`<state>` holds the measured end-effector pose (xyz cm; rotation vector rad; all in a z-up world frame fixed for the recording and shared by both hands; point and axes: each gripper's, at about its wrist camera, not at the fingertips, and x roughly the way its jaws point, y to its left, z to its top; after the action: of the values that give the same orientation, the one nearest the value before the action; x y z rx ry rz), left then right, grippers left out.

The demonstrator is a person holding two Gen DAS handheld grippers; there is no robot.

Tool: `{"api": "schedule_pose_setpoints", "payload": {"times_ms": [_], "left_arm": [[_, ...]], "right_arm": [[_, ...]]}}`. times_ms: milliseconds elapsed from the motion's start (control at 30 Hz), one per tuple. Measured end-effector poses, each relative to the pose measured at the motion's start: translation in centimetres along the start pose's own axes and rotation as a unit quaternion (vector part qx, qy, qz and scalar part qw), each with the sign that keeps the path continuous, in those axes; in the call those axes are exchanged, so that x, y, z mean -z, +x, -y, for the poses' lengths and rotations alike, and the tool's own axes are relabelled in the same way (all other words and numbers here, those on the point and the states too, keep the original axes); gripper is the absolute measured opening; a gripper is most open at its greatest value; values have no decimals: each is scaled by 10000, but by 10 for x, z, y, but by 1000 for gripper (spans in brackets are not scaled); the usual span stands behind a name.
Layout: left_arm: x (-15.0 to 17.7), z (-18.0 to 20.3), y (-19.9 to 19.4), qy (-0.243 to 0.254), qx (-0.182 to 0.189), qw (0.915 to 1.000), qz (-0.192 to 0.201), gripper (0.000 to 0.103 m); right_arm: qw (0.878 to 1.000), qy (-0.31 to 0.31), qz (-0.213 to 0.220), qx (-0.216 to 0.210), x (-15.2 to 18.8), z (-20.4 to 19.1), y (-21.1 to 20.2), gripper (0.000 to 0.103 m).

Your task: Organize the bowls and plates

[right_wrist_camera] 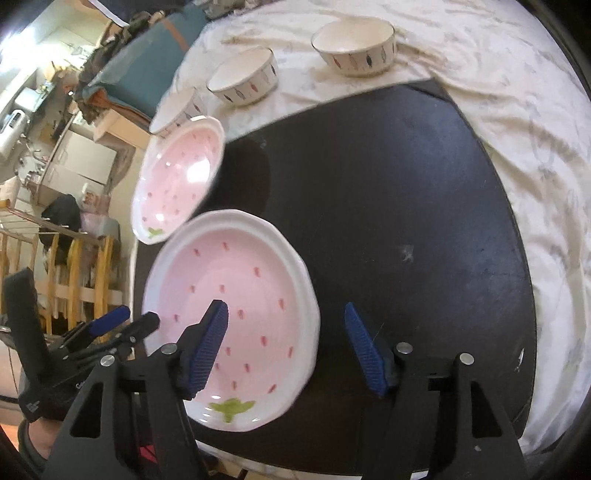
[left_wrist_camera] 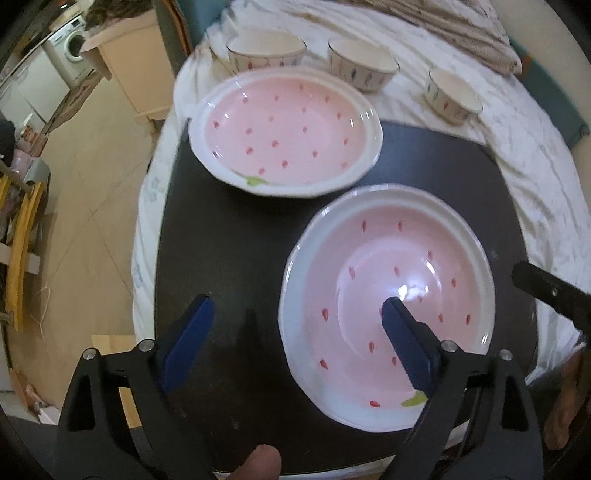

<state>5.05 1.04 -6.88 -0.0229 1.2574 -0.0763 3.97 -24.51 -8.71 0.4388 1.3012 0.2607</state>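
Two pink plates with red flecks and white rims lie on a black mat (left_wrist_camera: pixel 221 240). The near plate (left_wrist_camera: pixel 388 295) (right_wrist_camera: pixel 240 295) sits at the front, the far plate (left_wrist_camera: pixel 288 133) (right_wrist_camera: pixel 177 177) behind it to the left. My left gripper (left_wrist_camera: pixel 297 301) is open, straddling the near plate's left rim, one blue pad over the pink inside, neither pad touching. My right gripper (right_wrist_camera: pixel 285 307) is open too, straddling that plate's right rim. Three white patterned bowls (left_wrist_camera: pixel 266 51) (left_wrist_camera: pixel 362 62) (left_wrist_camera: pixel 454 96) stand upright on the cloth behind.
A wrinkled white cloth (right_wrist_camera: pixel 498 92) covers the table around the mat. The table's left edge drops to a tiled floor (left_wrist_camera: pixel 85 221) with a wooden rack (right_wrist_camera: pixel 74 269). A folded beige cloth (left_wrist_camera: pixel 461 33) lies at the back right.
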Motion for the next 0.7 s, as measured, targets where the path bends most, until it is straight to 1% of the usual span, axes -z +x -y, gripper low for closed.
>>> {"api": "schedule_pose_setpoints", "payload": {"times_ms": [100, 167, 200, 233, 267, 333, 400, 500, 600, 700], "left_arm": [[1, -6, -7, -72, 69, 9999, 16, 91], [1, -14, -16, -236, 272, 9993, 136, 93], [2, -17, -21, -251, 338, 9989, 206, 98], [-1, -18, -25, -243, 367, 9986, 308, 103], [-2, -20, -31, -237, 371, 9980, 446, 103], [-5, -22, -34, -257, 396, 9973, 565, 103], [-6, -23, -30, -212, 394, 9977, 519, 103], [-7, -22, -24, -149, 311, 9986, 407, 103], [-8, -21, -29, -227, 380, 9979, 483, 103], [-9, -17, -34, -162, 255, 9976, 623, 103]], "right_arm": [[9994, -120, 314, -44, 2, -7, -15, 69], [9987, -123, 464, -192, 5, -8, -24, 78], [9980, -114, 594, -170, 8, -6, -29, 85], [9977, -99, 663, -90, 9, -5, -31, 87], [9975, -101, 697, -34, 8, -5, -32, 87], [9972, -185, 719, -43, 5, -9, -32, 89], [9967, -253, 777, 0, 3, -14, -30, 91], [9963, -418, 749, 78, 1, -23, -26, 91], [9939, -665, 862, 158, 2, -33, -29, 91], [9926, -856, 804, 312, 4, -38, -26, 91]]}}
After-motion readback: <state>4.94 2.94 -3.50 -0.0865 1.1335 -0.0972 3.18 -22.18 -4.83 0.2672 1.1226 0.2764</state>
